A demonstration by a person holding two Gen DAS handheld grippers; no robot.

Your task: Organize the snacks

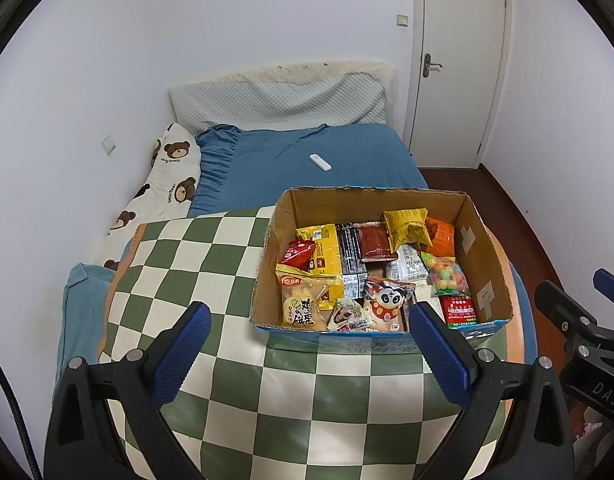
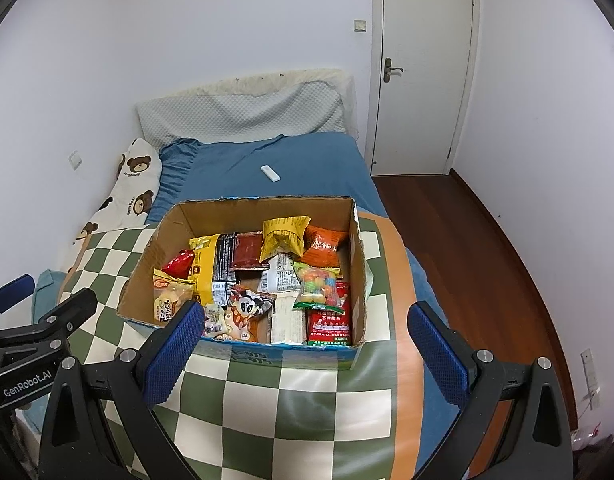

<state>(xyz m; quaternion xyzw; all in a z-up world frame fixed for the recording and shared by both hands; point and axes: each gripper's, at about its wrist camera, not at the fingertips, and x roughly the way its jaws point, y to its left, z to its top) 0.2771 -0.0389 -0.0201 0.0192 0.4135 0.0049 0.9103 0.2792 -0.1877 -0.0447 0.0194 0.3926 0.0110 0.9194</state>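
Both grippers [image 1: 309, 322] [image 2: 307, 322] spread empty, cardboard box [image 2: 155, 240] crammed with snack packets [image 2: 283, 236]

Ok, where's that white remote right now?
The white remote lies on the blue bedsheet, beyond the far edge of the cardboard box of snacks and short of the grey pillow; both wrist views show it.

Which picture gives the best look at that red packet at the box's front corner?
The right wrist view: the red packet shows whole, label facing up. In the left wrist view it lies partly behind a blue finger.
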